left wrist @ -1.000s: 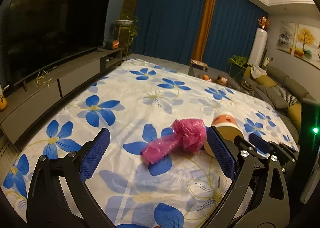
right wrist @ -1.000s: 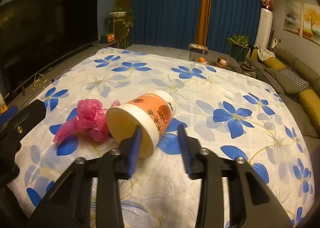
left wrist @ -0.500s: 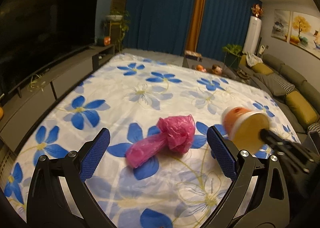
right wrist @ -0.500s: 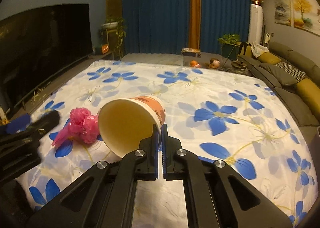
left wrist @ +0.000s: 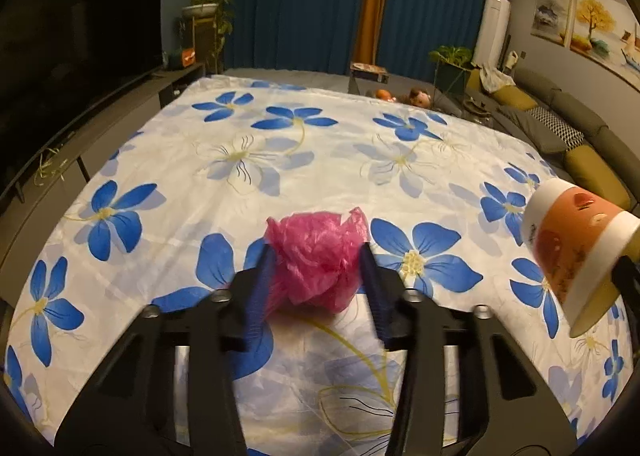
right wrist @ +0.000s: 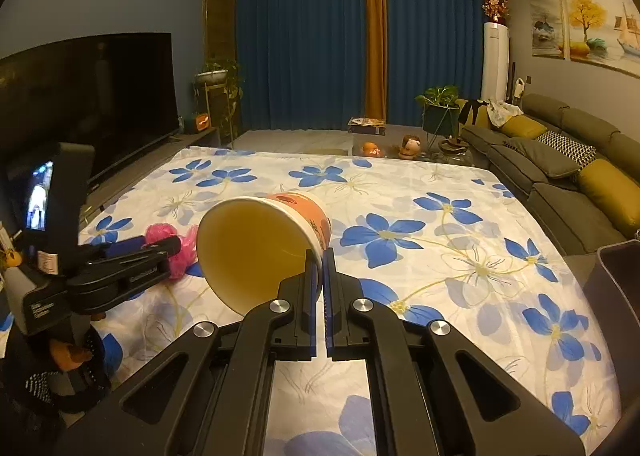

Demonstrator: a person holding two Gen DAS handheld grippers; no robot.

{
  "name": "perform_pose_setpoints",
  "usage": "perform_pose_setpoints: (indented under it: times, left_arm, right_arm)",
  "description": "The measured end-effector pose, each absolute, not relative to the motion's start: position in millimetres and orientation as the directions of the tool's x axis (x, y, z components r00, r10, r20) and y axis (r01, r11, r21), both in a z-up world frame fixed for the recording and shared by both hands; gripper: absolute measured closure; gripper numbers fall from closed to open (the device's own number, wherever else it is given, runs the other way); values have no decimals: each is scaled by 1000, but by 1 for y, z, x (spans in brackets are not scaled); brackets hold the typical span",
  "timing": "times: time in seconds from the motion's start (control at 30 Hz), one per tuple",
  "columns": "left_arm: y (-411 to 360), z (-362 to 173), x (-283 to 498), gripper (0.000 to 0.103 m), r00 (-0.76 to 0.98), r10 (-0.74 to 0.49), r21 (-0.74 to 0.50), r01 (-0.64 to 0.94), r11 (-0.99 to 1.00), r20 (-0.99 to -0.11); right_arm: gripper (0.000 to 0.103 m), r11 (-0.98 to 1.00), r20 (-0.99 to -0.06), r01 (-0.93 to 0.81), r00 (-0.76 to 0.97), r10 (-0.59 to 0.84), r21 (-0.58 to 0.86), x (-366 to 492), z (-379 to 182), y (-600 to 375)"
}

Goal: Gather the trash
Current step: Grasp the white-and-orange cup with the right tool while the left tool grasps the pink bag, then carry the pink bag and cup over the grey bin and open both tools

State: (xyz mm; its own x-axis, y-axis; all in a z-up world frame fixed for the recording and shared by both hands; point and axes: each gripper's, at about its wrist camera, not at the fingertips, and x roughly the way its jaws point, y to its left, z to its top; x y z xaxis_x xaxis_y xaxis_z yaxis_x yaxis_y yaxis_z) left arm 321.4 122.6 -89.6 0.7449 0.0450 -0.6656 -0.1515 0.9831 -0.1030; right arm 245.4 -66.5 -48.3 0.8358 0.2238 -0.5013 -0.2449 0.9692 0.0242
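- The pink plastic bag, crumpled into a ball, sits between the jaws of the left gripper. The jaws have closed in to its sides and touch or nearly touch the plastic; whether the bag is lifted or rests on the flowered sheet I cannot tell. Taking it across the bulkiest part looks sensible, since thin film would slip out of a shallow pinch.
- The paper cup hangs ahead of the right gripper, whose jaws are almost fully together, pinching the cup's rim wall: one finger inside the mouth, one outside. A rim pinch probably suits a light, empty cup too wide to span.
- Seen from the left gripper, the cup is off to the right of its jaws and clear of the sheet.
- A dark bin edge shows to the right of the right jaws, likely where both pieces go.
- Against half a second ago: the left jaws were wide open with the bag lying ahead of them, and now they have narrowed onto it. The cup was already pinched then; it now appears higher, with more of the room visible beyond it.
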Motion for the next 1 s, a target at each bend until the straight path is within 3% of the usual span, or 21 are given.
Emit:
perform_pose_setpoints:
  times: [0.17,0.53,1.0]
  left_arm:
    - [121,-89,318,82,753,25,-115,-133,984,-658]
    - [86,-43,277,83,825,5,-85,-64,994,-565]
    - [-15,1,227,83,866,-121,-58,106,993,-486]
  right_arm:
    - [99,970,-504,-241,834,225,35,239,-48,-71]
    - [99,975,-469,-215,855,219,63,217,-31,-95]
    - [99,991,-409,-102,904,129,87,166,-6,-173]
